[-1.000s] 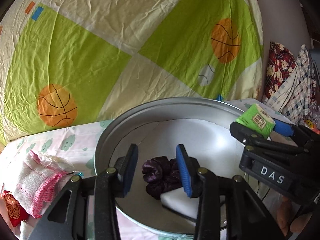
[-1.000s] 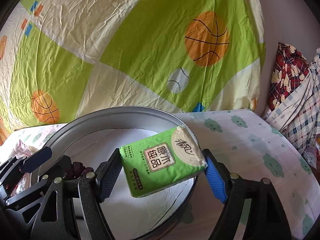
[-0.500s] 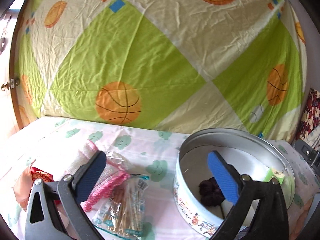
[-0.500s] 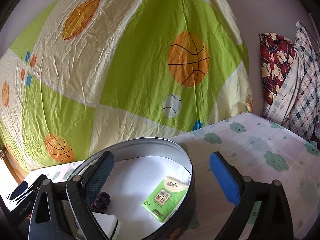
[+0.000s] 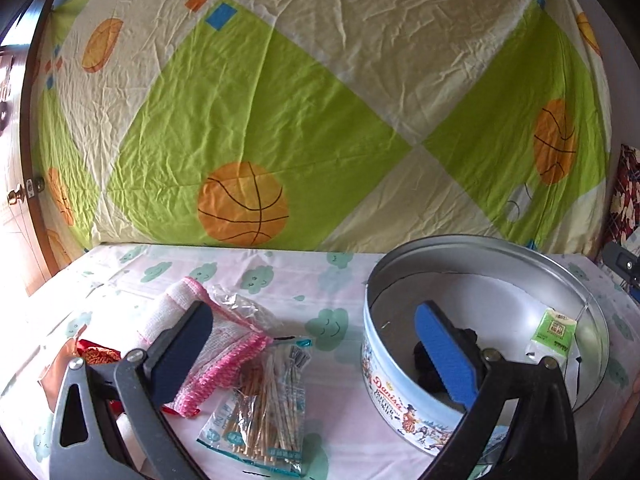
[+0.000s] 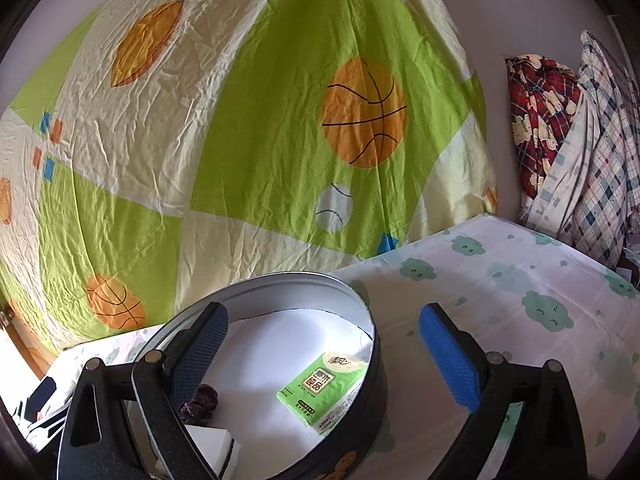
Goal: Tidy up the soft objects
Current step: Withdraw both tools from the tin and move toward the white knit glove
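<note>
At the far left, a red thing [image 5: 94,354] peeked out from under the cloth; you could not tell what it was. Next to it lay the white cloth with the pink edge [image 5: 208,344], flat on the bed sheet [image 5: 280,276]. It looked light and floppy, so you would have wanted to pinch it at the thick pink edge. Your left gripper [image 5: 316,356] was wide open and held nothing. Just right of the cloth lay a crinkly bag of sticks [image 5: 262,404], likely slippery.

On the right stood the round tin [image 5: 400,372]. Inside it were the dark hair tie [image 6: 200,400], a white sponge [image 6: 210,446] and the green tissue pack [image 6: 324,388]. Your right gripper [image 6: 324,356] was wide open too, above the tin, holding nothing.
</note>
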Tool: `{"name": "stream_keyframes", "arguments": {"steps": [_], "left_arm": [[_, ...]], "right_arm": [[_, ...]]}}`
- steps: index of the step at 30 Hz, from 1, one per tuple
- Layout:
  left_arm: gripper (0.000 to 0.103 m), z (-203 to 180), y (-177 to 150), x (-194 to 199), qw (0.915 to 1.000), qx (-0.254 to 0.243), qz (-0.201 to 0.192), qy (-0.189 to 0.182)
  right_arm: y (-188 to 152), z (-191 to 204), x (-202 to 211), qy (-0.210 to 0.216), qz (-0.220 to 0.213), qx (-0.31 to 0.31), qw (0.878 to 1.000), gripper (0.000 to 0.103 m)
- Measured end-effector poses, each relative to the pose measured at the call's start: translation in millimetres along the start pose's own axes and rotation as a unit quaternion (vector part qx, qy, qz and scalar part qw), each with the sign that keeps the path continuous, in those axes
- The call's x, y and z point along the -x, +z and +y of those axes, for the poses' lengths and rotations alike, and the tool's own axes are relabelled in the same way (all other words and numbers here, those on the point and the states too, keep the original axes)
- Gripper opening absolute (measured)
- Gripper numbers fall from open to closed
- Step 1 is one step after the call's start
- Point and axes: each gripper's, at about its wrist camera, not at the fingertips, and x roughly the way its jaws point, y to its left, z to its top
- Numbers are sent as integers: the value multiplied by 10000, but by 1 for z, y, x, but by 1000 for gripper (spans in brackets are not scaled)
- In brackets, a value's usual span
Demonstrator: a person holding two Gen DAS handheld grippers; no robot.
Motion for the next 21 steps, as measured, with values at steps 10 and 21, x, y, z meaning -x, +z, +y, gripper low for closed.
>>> {"name": "stream_keyframes", "arguments": {"steps": [10,21], "left_arm": [[103,3,1,-1,10000,58,49,30],[103,3,0,-2,9999,-4,62,100]], "right_arm": [[-4,6,-5,6,152,138,9998,98],[-6,12,-4,65,162,250,9995,98]]}}
